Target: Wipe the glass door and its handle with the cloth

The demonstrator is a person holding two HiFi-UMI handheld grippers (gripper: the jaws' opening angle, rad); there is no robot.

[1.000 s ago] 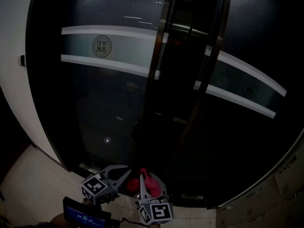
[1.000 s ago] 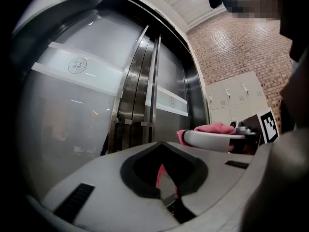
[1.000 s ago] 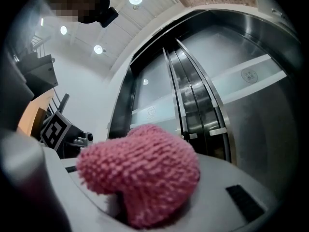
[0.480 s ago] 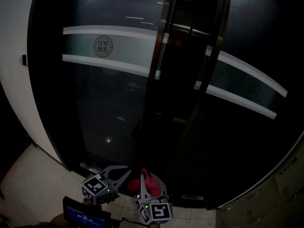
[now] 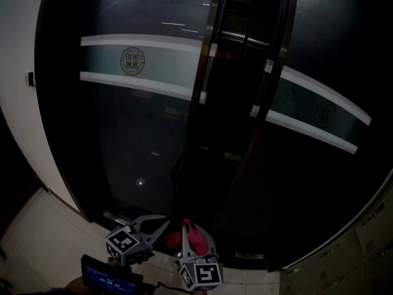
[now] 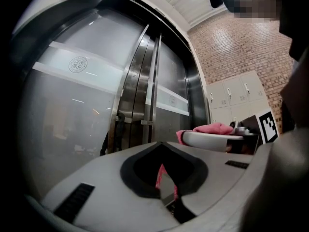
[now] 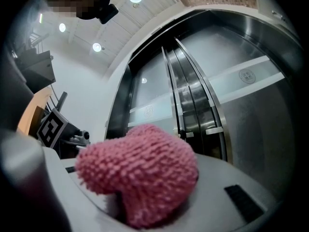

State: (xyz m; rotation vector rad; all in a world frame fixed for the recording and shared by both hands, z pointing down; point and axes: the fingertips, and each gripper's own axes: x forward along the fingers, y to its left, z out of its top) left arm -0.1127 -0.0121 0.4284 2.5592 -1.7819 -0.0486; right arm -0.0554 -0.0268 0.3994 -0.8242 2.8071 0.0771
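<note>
The dark glass door (image 5: 135,140) fills the head view, crossed by a frosted band (image 5: 153,63). Two upright metal handles (image 5: 206,72) stand at the middle seam, and they also show as handles (image 7: 176,100) in the right gripper view. Low in the head view, my right gripper (image 5: 186,227) is shut on a pink knitted cloth (image 5: 174,238); the cloth (image 7: 140,173) bulges between its jaws. My left gripper (image 5: 161,222) hangs just to its left, shut and holding nothing. Both grippers are short of the glass. From the left gripper view the cloth (image 6: 212,128) appears on the right.
A white wall (image 5: 18,103) borders the door on the left, above a pale tiled floor (image 5: 37,226). Lockers (image 5: 362,244) stand at the lower right, with a brick wall (image 6: 231,47) above them. A small lit screen (image 5: 107,279) sits below the left gripper.
</note>
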